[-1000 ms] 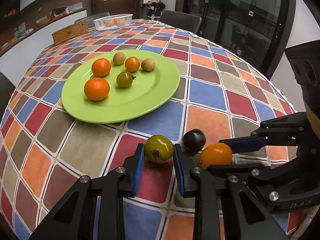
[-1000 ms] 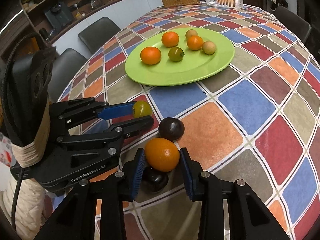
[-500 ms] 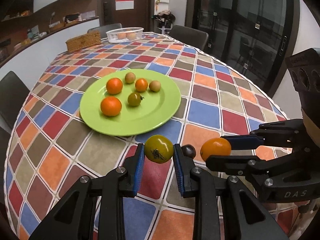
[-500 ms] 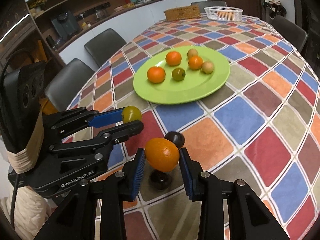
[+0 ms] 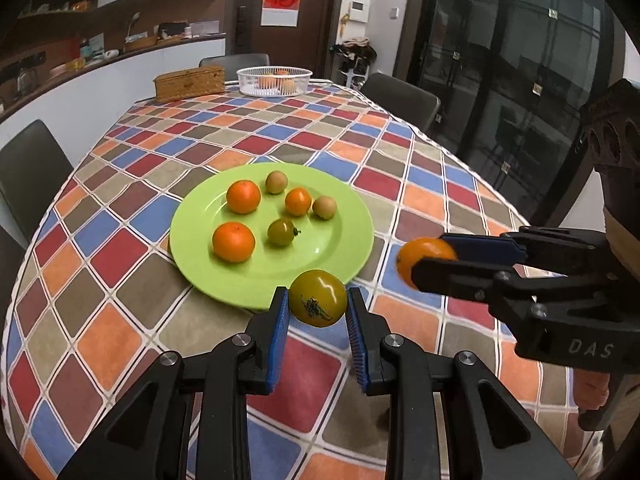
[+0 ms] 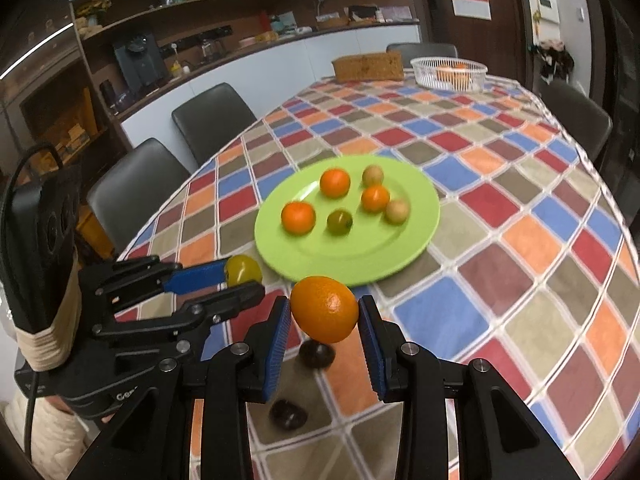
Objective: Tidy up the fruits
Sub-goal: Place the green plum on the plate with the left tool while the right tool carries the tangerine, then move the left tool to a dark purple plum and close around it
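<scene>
My left gripper (image 5: 318, 310) is shut on a green-yellow tomato (image 5: 318, 297) and holds it in the air just short of the near rim of the green plate (image 5: 340, 248). My right gripper (image 6: 324, 320) is shut on an orange (image 6: 324, 308), also lifted, near the plate's (image 6: 416, 248) front edge. The plate holds several small fruits: oranges (image 5: 233, 241), a green tomato (image 5: 281, 232) and pale round ones (image 5: 324, 207). Two dark plums (image 6: 317, 354) (image 6: 288, 414) lie on the cloth below the right gripper.
The table has a checkered cloth (image 5: 120, 340). At its far end stand a white basket of fruit (image 5: 274, 80) and a wicker box (image 5: 189, 83). Dark chairs (image 6: 212, 120) line the left side and far end (image 5: 400, 94).
Both grippers have risen from the cloth with their fruits and moved toward the plate. The dark plums stay on the table.
</scene>
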{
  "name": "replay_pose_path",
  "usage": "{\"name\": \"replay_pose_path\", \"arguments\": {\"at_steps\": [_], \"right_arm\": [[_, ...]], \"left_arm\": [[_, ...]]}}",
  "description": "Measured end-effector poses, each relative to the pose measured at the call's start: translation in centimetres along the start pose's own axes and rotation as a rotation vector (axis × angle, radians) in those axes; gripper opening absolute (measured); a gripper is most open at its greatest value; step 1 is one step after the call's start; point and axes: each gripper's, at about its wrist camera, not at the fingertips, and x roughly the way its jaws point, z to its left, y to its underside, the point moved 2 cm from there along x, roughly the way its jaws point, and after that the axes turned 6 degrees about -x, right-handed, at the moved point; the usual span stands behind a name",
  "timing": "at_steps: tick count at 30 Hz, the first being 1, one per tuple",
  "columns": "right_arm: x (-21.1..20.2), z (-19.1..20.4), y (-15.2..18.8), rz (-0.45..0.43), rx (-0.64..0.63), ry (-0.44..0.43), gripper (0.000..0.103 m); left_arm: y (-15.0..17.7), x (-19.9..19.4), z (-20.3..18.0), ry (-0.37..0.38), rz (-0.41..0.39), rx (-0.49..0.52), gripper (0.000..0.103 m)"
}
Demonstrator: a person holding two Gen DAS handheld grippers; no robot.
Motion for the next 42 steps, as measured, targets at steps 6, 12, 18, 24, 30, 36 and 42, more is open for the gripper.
{"name": "replay_pose_path", "arguments": {"at_steps": [6, 12, 18, 24, 30, 36, 42], "right_arm": [[1.2, -0.8, -2.3, -0.023, -0.036, 0.002, 0.031], [3.2, -2.5, -3.0, 0.011, -0.001, 0.011, 0.028], [4.7, -3.3, -3.1, 0.043, 0.004, 0.02, 0.028], [5.4, -3.6, -3.1, 0.06, 0.005, 0.02, 0.028], [5.1, -3.8, -3.0, 0.056, 0.013, 0.016, 0.028], [3.7, -3.1, -2.6, 0.038, -0.007, 0.013, 0.028], [1.4, -2.1, -2.0, 0.009, -0.03, 0.004, 0.028]], "left_arm": [[-1.1, 1.1, 0.6, -0.022, -0.002, -0.018, 0.028], [-1.9, 3.0, 1.6, -0.013, 0.023, -0.057, 0.028], [-2.7, 5.3, 2.3, -0.028, 0.058, -0.074, 0.028], [-3.7, 6.2, 2.7, -0.064, 0.06, -0.063, 0.035], [-3.5, 5.4, 2.4, -0.077, 0.044, -0.053, 0.042], [-2.7, 3.2, 1.5, -0.083, 0.021, -0.058, 0.042], [-2.0, 0.0, 0.0, -0.107, -0.024, -0.049, 0.043]]}}
